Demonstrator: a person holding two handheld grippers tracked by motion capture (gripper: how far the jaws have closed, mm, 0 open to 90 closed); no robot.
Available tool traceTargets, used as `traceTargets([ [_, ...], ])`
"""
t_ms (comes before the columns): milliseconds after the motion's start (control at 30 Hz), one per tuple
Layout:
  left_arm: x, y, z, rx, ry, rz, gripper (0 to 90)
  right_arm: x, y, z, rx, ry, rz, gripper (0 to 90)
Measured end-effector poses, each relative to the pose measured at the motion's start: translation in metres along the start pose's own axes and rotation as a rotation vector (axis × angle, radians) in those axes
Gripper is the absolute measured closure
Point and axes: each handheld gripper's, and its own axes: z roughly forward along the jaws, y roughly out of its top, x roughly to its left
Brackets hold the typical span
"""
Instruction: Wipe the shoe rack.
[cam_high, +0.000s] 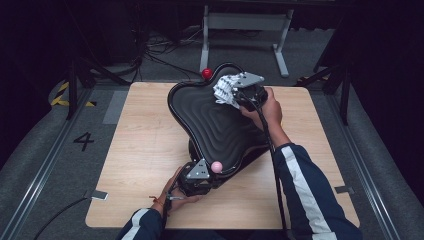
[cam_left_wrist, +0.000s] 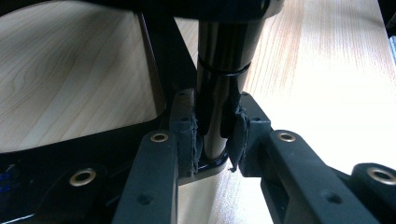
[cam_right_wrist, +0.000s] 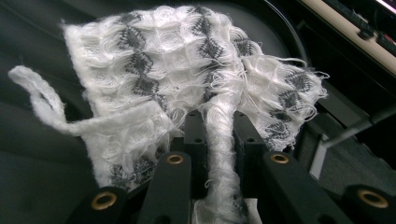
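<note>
Pale wood table (cam_high: 140, 150) carries a black curvy tray (cam_high: 210, 125) with rippled inside, propped at a tilt. Nearest, the left hand (cam_high: 172, 192) lies low at the table's front edge, its left gripper (cam_left_wrist: 212, 140) clamped on a glossy black post (cam_left_wrist: 219, 70) under the tray, pads pressed to both sides. A pink ball (cam_high: 216, 166) tops the tray's near corner beside that gripper. Farther off, the right forearm in a striped sleeve (cam_high: 305, 190) reaches across the tray; the right gripper (cam_right_wrist: 219, 135) pinches a white-and-grey knitted cloth (cam_right_wrist: 187, 65) against the tray's far end. A red ball (cam_high: 206, 74) sits at the far rim
</note>
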Motion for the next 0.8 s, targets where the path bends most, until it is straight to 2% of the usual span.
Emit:
traceTargets([
  [33,0.000,0.000,0.000,0.002,0.001,-0.001,73.4,0.000,0.000,0.000,0.000,0.000,0.000,79.2],
  [200,0.000,0.000,0.000,0.004,0.001,0.004,73.3,0.025,0.012,-0.004,-0.027,0.034,-0.064,79.2],
  [300,0.000,0.000,0.000,0.005,0.002,0.006,73.3,0.043,0.023,-0.006,-0.046,0.068,-0.105,79.3],
  [467,0.000,0.000,0.000,0.008,0.004,0.005,73.3,0.061,0.032,-0.008,-0.076,0.109,-0.128,79.2],
  [567,0.000,0.001,0.001,0.012,0.003,0.018,73.3,0.079,0.043,-0.009,-0.101,0.155,-0.159,78.9],
  [600,0.000,0.001,0.001,0.012,0.003,0.018,73.3,0.079,0.043,-0.009,-0.101,0.155,-0.159,78.9],
  [667,0.000,0.002,0.001,0.012,0.009,0.024,73.4,0.089,0.048,-0.010,-0.108,0.158,-0.176,78.9],
  [733,-0.001,0.001,0.001,0.009,0.006,0.016,73.3,0.098,0.054,-0.011,-0.122,0.181,-0.184,78.8],
  [800,0.000,0.001,0.001,0.011,0.006,0.017,73.3,0.108,0.058,-0.010,-0.129,0.177,-0.210,78.9],
])
